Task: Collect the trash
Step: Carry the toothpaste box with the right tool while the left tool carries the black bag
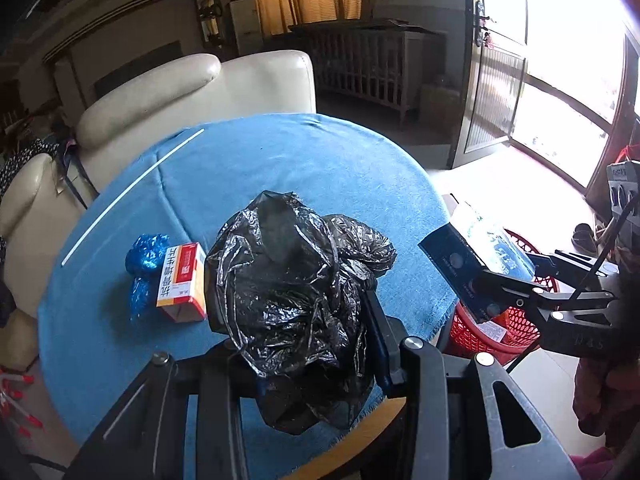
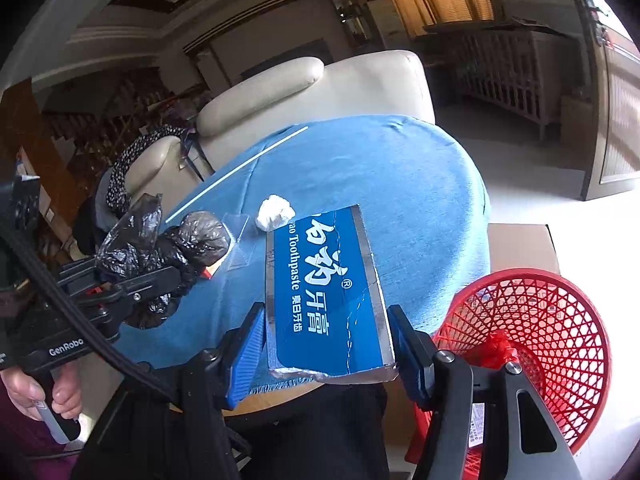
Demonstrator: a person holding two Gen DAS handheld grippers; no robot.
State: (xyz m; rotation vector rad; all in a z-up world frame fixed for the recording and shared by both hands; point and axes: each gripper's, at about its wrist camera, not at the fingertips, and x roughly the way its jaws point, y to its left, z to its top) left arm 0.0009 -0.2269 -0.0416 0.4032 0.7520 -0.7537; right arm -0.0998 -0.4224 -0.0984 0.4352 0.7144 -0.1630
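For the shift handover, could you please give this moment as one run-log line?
left gripper: shut on black bag | right gripper: shut on toothpaste box | red basket: beside table

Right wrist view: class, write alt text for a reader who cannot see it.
The right hand-held gripper clamps a flattened blue toothpaste box above a round table with a blue cloth, beside a red mesh plastic basket. At left, the left hand-held gripper holds a crumpled black plastic bag.

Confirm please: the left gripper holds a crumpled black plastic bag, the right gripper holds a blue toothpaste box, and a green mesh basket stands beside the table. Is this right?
One detail is wrong: the mesh basket is red, not green, as the right wrist view shows. The rest holds: the left gripper holds the crumpled black plastic bag, the right gripper holds the blue toothpaste box, and the basket stands beside the table.
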